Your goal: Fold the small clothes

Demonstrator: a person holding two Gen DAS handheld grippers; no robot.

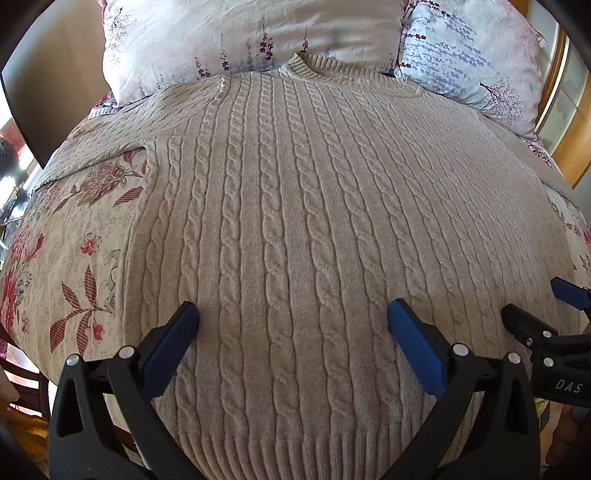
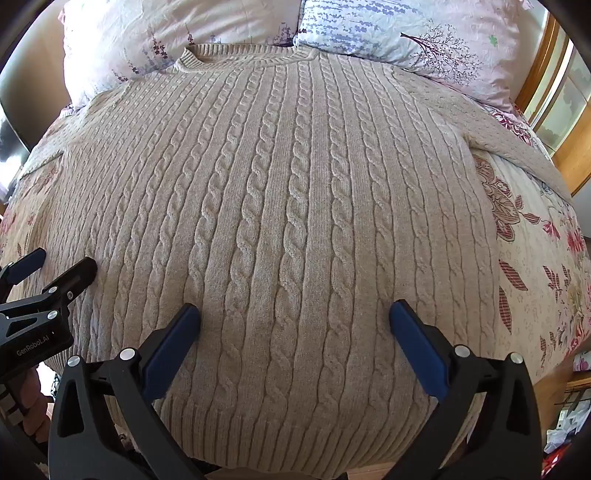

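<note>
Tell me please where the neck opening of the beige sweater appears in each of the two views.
Left wrist view: sweater collar at top, slightly right of centre, against the pillows.
Right wrist view: collar at top, left of centre.
Shared landmark: the gap where the two floral pillows meet, right of the collar in both.

Both views bright, even daylight. Strong fisheye: sweater and bed bulge like a dome, black vignette in the corners. Glare blows out at the left edge in both views. Soft shadows under each tool's fingers. Knit texture sharp at centre, pillows slightly soft near the rim.
</note>
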